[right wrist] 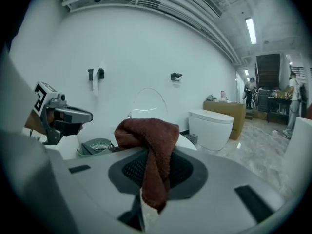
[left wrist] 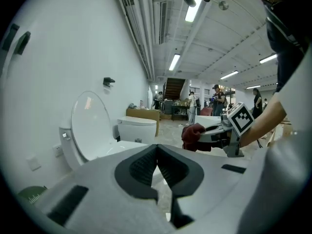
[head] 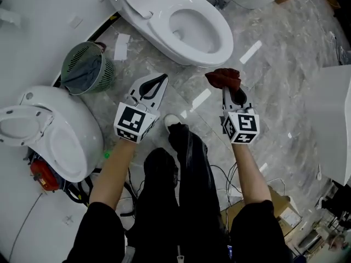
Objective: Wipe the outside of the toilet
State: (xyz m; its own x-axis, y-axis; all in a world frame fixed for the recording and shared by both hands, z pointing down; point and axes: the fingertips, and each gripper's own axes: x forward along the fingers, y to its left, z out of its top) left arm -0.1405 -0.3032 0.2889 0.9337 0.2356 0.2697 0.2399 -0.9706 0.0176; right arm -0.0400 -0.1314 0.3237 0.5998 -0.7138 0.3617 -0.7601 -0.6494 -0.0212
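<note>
Standing beside this person, I see the right gripper [head: 228,90] clamped on a dark red cloth [head: 222,77]. The bunched end of the cloth sticks out ahead of the jaws, and a tail hangs down between them. The left gripper [head: 159,81] has its jaws pressed together with nothing in them. The toilet [head: 160,36] stands on the floor [head: 274,92] just ahead of both grippers, against the white wall [head: 44,15], with a green waste basket [head: 88,67] beside it. Neither gripper touches it.

The cloth looks soft, light and limp (terry, I think). It should fold easily around the curved bowl, but it may slip from the jaws when it is dragged, so a hold close to the bunch seems best. The toilet is surely heavy, hard and glossy. It needs no holding, only care that the bare jaw tips do not scrape the glaze.
</note>
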